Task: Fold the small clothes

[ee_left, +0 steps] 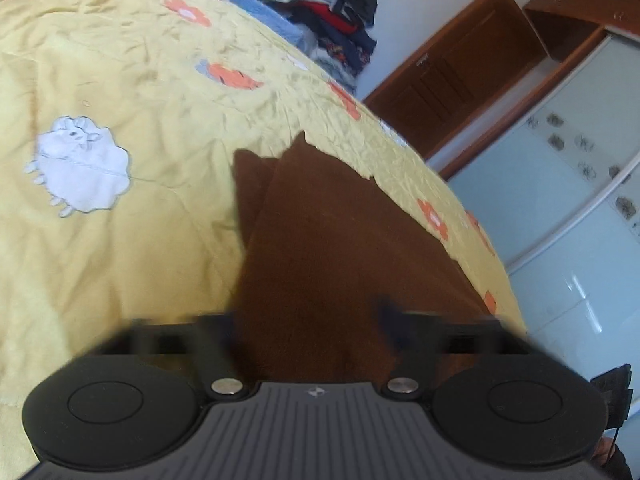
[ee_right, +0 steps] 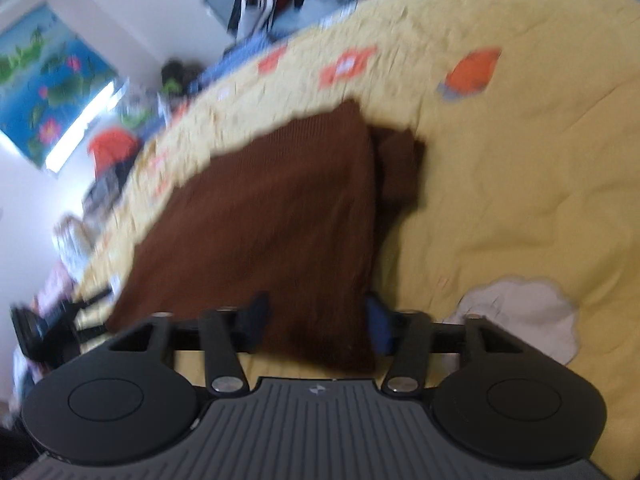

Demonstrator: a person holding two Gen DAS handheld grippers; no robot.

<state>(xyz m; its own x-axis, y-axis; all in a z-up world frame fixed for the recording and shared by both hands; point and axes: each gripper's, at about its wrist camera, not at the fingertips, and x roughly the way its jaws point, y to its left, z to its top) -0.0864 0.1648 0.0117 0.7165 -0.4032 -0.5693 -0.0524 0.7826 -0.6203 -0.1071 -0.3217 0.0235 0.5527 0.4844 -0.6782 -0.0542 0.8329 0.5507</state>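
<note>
A brown ribbed knit garment (ee_left: pixel 328 240) is seen lying on a yellow quilted bedcover (ee_left: pixel 140 80) which is decorated with orange flower patches and a white sheep patch (ee_left: pixel 82 164). In the left wrist view, the garment fills the lower centre of the frame and its cloth runs down between the 2 fingers of the left gripper (ee_left: pixel 312 332); the fingers are blurred and mostly covered by the cloth, but the jaws are judged to be together and clamped on the garment. A 2nd layer of the same brown cloth is visible at the upper left edge of the garment, so it is partly folded over. In the right wrist view, which is blurred, the garment is spread from the centre of the frame to the lower centre, and its lower corner passes between the 2 dark fingers of the right gripper (ee_right: pixel 316 330). These jaws are partly apart, with the cloth between them, and both fingers seem to touch the edges of the cloth; whether the cloth is really pinched cannot be told. A pile of mixed dark and coloured clothes (ee_left: pixel 332 12) is stacked at the top centre of the left view, beyond the bedcover. A brown wooden door (ee_left: pixel 460 72) and pale sliding wardrobe panels (ee_left: pixel 560 200) are seen at the right of that frame.
</note>
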